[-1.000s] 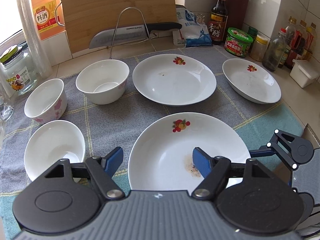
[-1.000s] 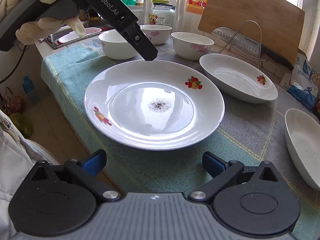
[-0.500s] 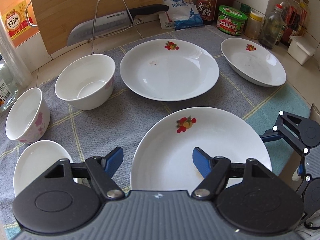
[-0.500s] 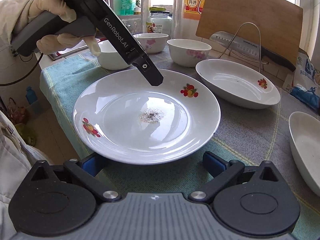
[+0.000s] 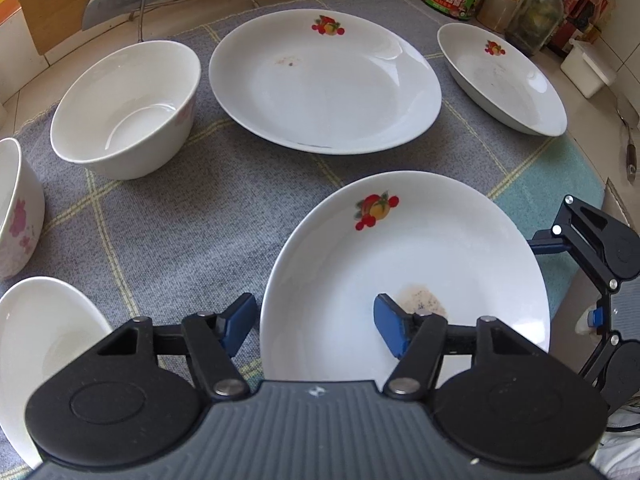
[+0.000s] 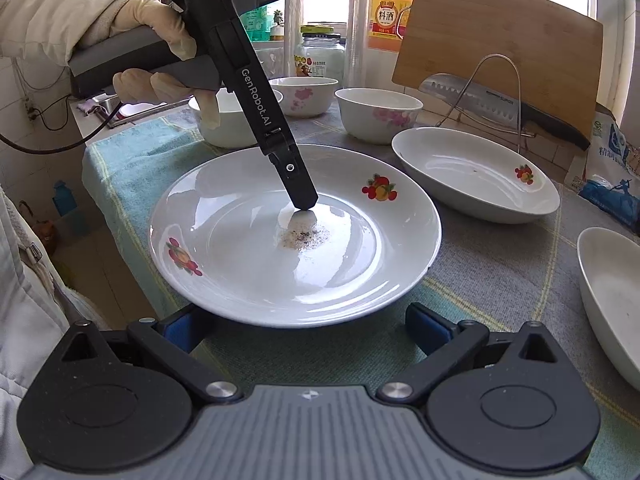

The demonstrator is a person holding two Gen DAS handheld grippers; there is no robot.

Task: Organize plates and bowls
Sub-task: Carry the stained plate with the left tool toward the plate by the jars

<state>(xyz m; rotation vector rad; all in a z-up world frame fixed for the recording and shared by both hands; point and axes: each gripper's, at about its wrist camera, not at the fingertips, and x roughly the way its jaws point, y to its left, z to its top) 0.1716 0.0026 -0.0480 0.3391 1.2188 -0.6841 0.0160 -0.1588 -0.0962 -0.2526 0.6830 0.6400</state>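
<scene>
Over the near plate (image 5: 408,264), left tool (image 5: 316,324) is closing astride its rim.

Near plate (image 6: 256,264): white, shallow, red fruit prints on the rim, dark gritty smear at its centre; flat on the towel (image 5: 192,216) at its front edge.
Middle plate (image 5: 324,80): same print, faint reddish specks; flat, behind the near plate.
Oval dish (image 5: 504,80): white, deeper, one fruit print; at the towel's far right corner.
Bowls: one plain-looking (image 5: 124,108) left of the middle plate; one pink-flowered (image 5: 18,208) and one cut off by the frame (image 5: 44,340) along the towel's left edge, all upright.
</scene>
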